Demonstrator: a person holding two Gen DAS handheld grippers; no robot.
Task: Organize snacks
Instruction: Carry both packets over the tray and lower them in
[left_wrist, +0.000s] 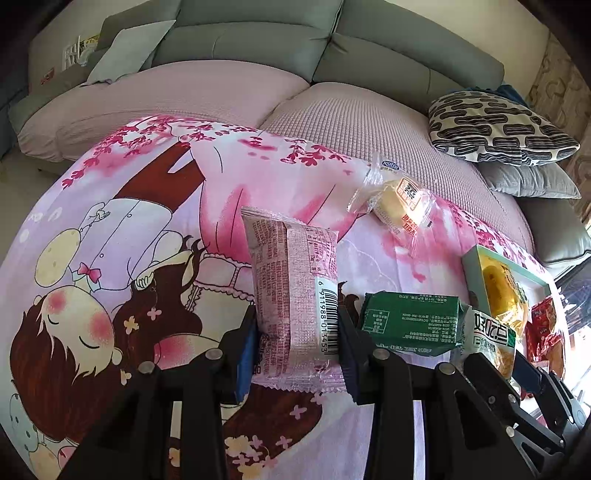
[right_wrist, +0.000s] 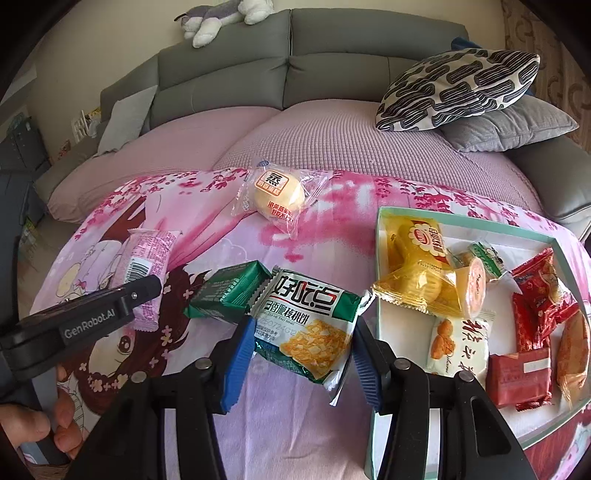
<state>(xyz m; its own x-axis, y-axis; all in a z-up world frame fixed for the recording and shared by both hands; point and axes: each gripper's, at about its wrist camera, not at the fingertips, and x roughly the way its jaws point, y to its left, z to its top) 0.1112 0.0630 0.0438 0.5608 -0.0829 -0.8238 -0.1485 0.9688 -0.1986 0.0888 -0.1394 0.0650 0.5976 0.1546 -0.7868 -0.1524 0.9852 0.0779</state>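
Observation:
My left gripper (left_wrist: 297, 325) is shut on a pink snack packet (left_wrist: 295, 291), held upright above the cartoon-print cloth (left_wrist: 129, 258). My right gripper (right_wrist: 303, 343) is shut on a green and white cookie packet (right_wrist: 310, 328), its blue pads pressing both sides. In the right wrist view, the pink packet (right_wrist: 147, 258) shows at the left with one left finger (right_wrist: 125, 299) across it. A dark green packet (right_wrist: 229, 291) lies on the cloth just behind the cookie packet. A clear-wrapped yellow bun (right_wrist: 277, 199) lies farther back. The mint-rimmed tray (right_wrist: 380, 266) to the right holds several snacks.
A grey sofa (right_wrist: 332, 48) with pink seat covers runs behind the cloth. A patterned cushion (right_wrist: 454, 88) rests on a grey one (right_wrist: 517, 125) at the back right. A plush toy (right_wrist: 221, 14) lies on the sofa back. A person's hand (right_wrist: 37, 424) shows at lower left.

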